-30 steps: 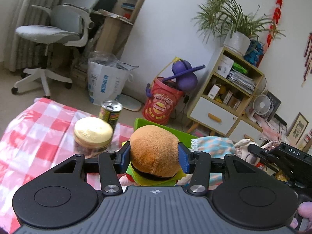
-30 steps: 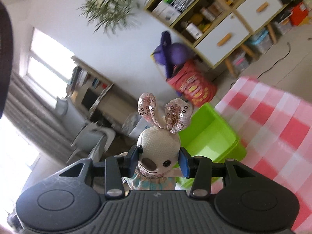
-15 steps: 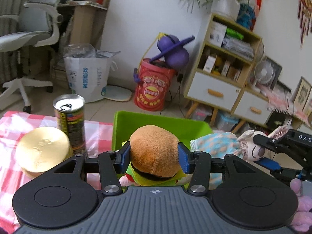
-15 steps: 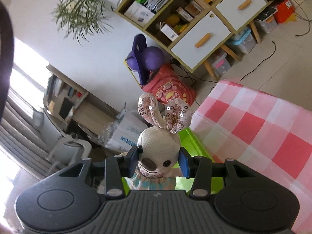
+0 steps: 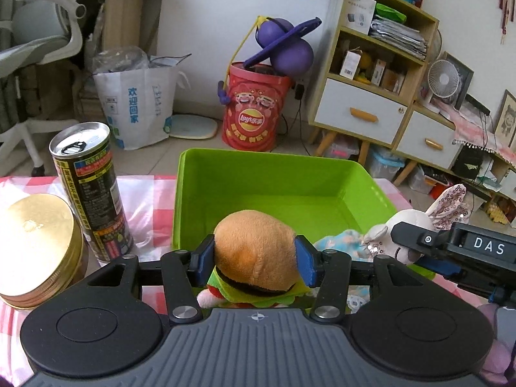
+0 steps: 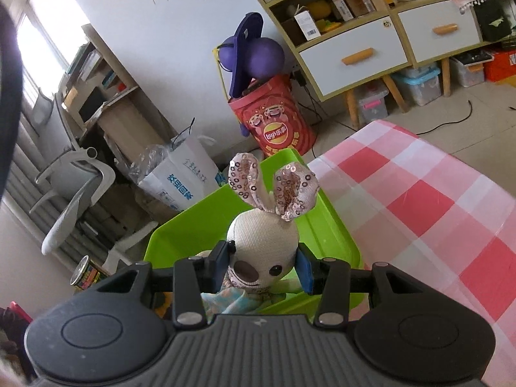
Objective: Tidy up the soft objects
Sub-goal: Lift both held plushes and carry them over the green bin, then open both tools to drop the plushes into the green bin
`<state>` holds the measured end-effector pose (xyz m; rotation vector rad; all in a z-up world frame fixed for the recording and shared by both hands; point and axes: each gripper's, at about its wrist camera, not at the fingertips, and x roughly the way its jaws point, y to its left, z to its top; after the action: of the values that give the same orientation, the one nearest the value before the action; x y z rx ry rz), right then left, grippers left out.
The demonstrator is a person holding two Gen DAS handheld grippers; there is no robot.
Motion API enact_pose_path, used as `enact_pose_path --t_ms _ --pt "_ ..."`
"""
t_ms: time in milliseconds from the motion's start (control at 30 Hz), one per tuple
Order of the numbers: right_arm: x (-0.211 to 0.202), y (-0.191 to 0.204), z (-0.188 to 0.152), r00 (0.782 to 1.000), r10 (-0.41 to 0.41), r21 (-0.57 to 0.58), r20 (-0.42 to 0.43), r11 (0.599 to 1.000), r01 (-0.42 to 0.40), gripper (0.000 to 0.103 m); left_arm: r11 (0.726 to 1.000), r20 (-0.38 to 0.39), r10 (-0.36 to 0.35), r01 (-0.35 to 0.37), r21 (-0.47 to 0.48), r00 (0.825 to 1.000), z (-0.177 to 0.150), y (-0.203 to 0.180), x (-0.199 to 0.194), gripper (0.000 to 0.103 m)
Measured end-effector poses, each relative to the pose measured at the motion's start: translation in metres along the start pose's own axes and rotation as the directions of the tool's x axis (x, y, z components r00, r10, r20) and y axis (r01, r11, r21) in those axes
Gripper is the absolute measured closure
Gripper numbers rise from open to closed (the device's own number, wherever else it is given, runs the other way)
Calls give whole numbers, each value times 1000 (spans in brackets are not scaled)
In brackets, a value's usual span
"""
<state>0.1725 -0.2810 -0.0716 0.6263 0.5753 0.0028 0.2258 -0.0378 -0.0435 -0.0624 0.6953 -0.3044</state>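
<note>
The left claw [image 5: 254, 259] is clamped on a plush hamburger toy with a tan bun and green felt lettuce [image 5: 254, 251], its blue pads against the bun's sides, though its jaws have just been opening a little with the toy between them. The right claw [image 6: 262, 267] is clamped on the head of a cream knitted rabbit doll with sequinned pink ears [image 6: 262, 242]. Both toys hang at the near rim of the lime-green plastic bin [image 5: 225, 190], which looks empty inside.

To do this step well, I would carry each toy further over the rim until it sits above the bin's floor, then let go low (soft toys bounce little, but the rabbit's ears and dress could catch on the wall). Releasing one at a time would keep the two claws from bumping, since they are just beside each other.

The bin sits on a desk covered in a red-and-white checked cloth [image 6: 429, 200], near its far edge. On the left side stand a tall dark drink can with a pull tab [image 5: 88, 190] and a round gold-lidded tin [image 5: 35, 242]. Beyond are a red crisp-brand bucket [image 5: 254, 109], a wooden shelf unit with white drawers [image 5: 364, 109] and a grey office chair [image 5: 38, 38].
</note>
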Motion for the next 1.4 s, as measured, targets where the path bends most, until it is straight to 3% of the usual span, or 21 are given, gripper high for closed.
enact_pose_path --t_ms 100,233,267,700,967,1200,1400 --pt "-3 4 3 1000 -7 -10 4 1000 7 78 1000 13 3 -3 5 1000 0 -2 -5 42" --pt "-15 8 12 1000 -13 -22 25 1000 13 55 1000 13 5 -5 -12 1000 4 -1 -14 33" --pt "-19 10 14 999 -20 -29 33 999 21 54 1000 14 7 -7 -16 1000 5 -1 -17 32" --pt "-85 20 28 997 -58 -106 53 992 63 45 998 52 42 -39 -49 998 6 17 -96 16" --pt "-125 31 23 997 -65 -181 33 981 70 38 992 28 116 -115 -55 993 -14 31 -141 9" --pt "-146 46 2 993 -104 -278 -58 957 84 34 985 -36 160 -162 -60 986 -40 36 -166 5" --pt "-150 49 -29 972 -166 -328 -169 939 103 33 975 -105 214 -219 -43 971 -66 36 -172 5"
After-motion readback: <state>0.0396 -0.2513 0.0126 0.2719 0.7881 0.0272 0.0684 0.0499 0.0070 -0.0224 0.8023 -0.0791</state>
